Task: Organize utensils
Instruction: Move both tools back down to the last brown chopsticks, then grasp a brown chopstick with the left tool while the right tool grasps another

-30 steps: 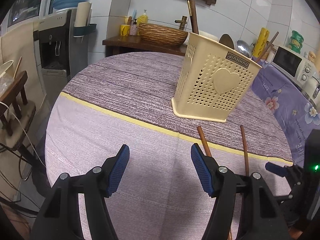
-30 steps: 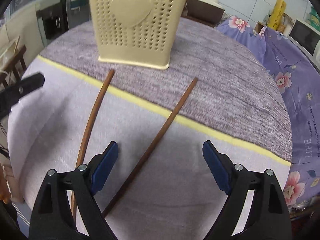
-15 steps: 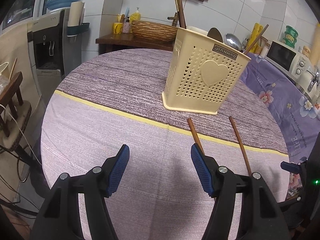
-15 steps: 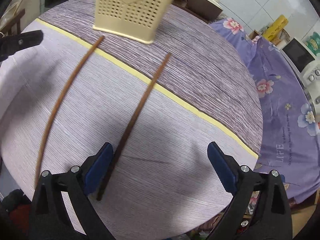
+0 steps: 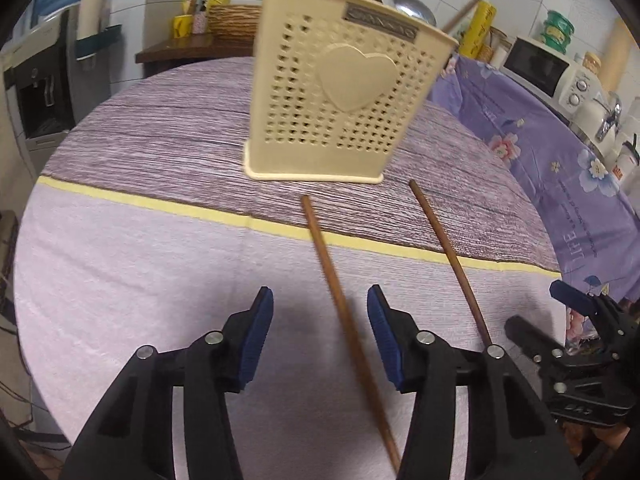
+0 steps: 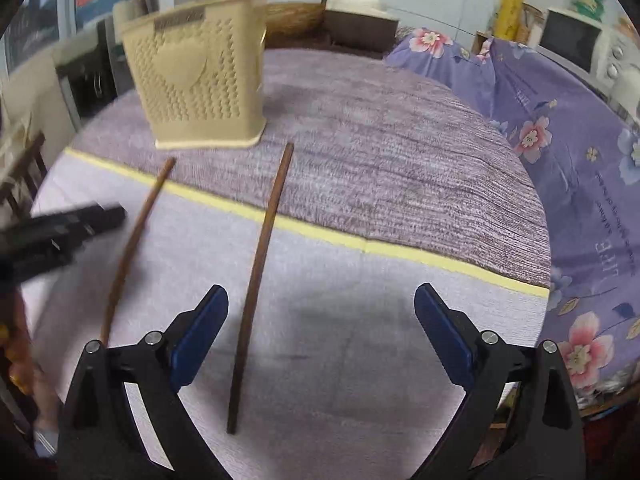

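**Two chopsticks lined up for a claw each, holder waiting beyond**

Two brown chopsticks lie flat on the tabletop (image 5: 120, 280) just in front of the cream perforated utensil holder (image 5: 340, 92), tips toward its base and well apart from each other, so each can be taken without disturbing the other; the left chopstick (image 5: 344, 312) runs from just short of the holder's foot back between the blue pads of the left claw (image 5: 320, 336); that claw's jaws have just been closing, yet the pads stand clear of the stick on both sides, so it is bracketed, not gripped; the narrowing gap probably serves to centre the thin stick before the pinch; the right chopstick (image 6: 260, 276) lies farther from the holder's left edge, and in the right wrist view it passes just inside the left pad of the right claw (image 6: 320, 332), whose jaws stand wide and hold nothing; my guess is that this claw is offset and needs to shift over the stick before closing; the holder stands upright on the darker band of the striped cloth beyond the yellow stripe (image 5: 160, 204), already carrying long handles and a ladle (image 5: 412, 6), which suggests it is the intended home for both sticks; behind the holder sit a woven basket (image 5: 232, 20) and, off to its right, a microwave (image 5: 548, 66).
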The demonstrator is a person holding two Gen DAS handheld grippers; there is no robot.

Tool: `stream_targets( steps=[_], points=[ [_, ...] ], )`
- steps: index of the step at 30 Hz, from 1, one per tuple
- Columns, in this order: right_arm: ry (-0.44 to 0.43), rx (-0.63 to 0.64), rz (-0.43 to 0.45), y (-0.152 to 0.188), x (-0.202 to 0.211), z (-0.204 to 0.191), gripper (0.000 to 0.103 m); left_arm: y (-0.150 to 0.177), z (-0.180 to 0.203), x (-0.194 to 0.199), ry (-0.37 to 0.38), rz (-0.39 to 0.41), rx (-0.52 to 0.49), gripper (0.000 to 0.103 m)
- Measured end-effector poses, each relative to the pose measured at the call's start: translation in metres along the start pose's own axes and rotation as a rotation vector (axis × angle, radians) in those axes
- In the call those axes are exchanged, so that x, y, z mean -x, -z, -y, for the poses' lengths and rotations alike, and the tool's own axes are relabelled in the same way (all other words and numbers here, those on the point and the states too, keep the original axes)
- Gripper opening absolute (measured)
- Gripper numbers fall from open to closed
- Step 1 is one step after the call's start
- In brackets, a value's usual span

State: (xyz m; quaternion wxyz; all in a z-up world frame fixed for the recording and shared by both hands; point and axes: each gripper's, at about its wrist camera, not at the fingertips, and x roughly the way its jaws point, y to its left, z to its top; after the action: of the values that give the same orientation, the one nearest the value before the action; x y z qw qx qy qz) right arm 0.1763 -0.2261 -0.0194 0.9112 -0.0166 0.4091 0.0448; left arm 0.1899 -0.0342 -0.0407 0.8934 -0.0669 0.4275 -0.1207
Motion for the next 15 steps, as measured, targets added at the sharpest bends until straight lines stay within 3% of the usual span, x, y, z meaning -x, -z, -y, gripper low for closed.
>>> stream_targets(
  steps=[7,15],
  points=[
    [-0.089,-0.058,0.033,-0.018,-0.016,0.007,0.092,-0.015,0.007,-0.023,-0.04,-0.016,0.007,0.022],
    [-0.112,-0.003,0.011,-0.05,-0.043,-0.009,0.073,-0.029,0.009,-0.034,-0.07,-0.026,-0.008,0.009]
  ],
)
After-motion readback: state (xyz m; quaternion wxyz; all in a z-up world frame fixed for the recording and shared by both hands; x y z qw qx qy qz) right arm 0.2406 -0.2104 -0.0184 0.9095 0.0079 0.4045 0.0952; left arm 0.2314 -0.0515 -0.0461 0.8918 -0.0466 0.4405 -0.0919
